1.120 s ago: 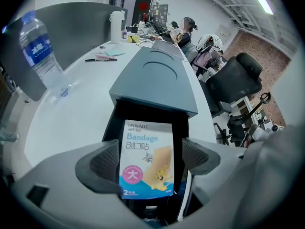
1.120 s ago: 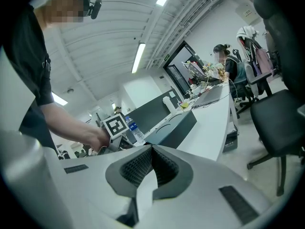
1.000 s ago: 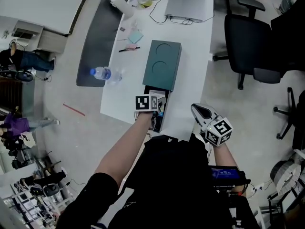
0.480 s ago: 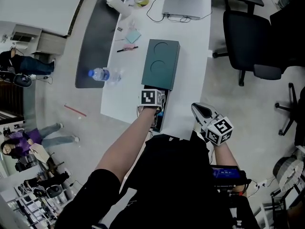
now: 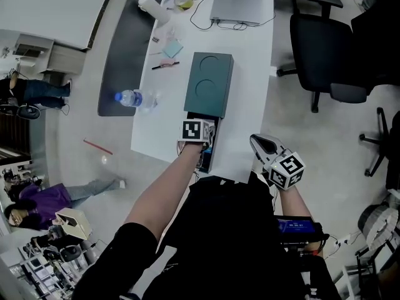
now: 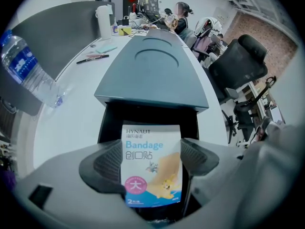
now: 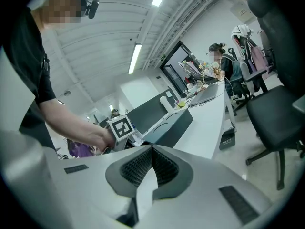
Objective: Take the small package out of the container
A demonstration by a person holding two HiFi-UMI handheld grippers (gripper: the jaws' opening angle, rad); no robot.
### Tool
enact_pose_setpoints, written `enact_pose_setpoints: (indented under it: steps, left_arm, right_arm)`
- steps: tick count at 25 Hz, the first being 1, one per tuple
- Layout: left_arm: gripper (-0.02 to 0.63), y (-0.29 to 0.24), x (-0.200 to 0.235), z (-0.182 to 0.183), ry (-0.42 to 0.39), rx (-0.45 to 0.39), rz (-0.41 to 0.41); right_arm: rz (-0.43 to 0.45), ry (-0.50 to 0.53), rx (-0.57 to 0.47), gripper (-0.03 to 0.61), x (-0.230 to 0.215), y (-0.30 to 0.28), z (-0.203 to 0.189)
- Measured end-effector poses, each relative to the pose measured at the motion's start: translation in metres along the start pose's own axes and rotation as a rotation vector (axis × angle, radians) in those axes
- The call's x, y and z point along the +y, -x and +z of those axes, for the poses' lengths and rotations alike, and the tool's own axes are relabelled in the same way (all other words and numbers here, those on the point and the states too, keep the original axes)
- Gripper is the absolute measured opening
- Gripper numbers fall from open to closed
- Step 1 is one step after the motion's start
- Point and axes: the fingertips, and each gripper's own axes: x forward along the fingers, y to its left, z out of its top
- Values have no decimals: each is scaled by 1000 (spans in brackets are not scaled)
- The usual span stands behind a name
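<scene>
A dark teal container (image 5: 209,83) (image 6: 152,75) lies on the white desk with its near drawer pulled open. In the drawer a small white and blue bandage package (image 6: 151,175) stands upright. My left gripper (image 5: 205,150) (image 6: 151,156) points steeply down over the drawer. Its jaws have just been closing, with the package between them. The ribbed pads (image 6: 107,163) sit right at the package's side edges, and the package still looks flat. My right gripper (image 5: 259,144) (image 7: 151,149) hovers off the desk's near right corner, shut and empty.
A water bottle (image 5: 131,97) (image 6: 26,73) lies at the desk's left edge. A pen (image 5: 164,64), a white jug (image 5: 153,5) and a laptop (image 5: 240,2) sit farther back. Black office chairs (image 5: 331,49) stand to the right. A person in purple (image 5: 37,199) is on the floor at the left.
Both grippers keep their places. The left gripper's marker cube has turned slightly. The person in purple at the left has moved along the floor.
</scene>
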Motion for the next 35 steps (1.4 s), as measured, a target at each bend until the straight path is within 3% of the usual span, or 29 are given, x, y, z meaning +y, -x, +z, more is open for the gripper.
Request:
enact_pose_setpoints:
  steps: [8, 16, 35]
  left_arm:
    - [380, 17, -7, 0, -82, -78, -50]
    - [380, 36, -10, 5, -105, -149, -88]
    - [380, 82, -5, 16, -78, -378, -137]
  right_arm:
    - [2, 16, 6, 26, 2, 3, -4]
    - [25, 43, 11, 26, 16, -4, 3]
    - [78, 89, 30, 26, 34, -6, 1]
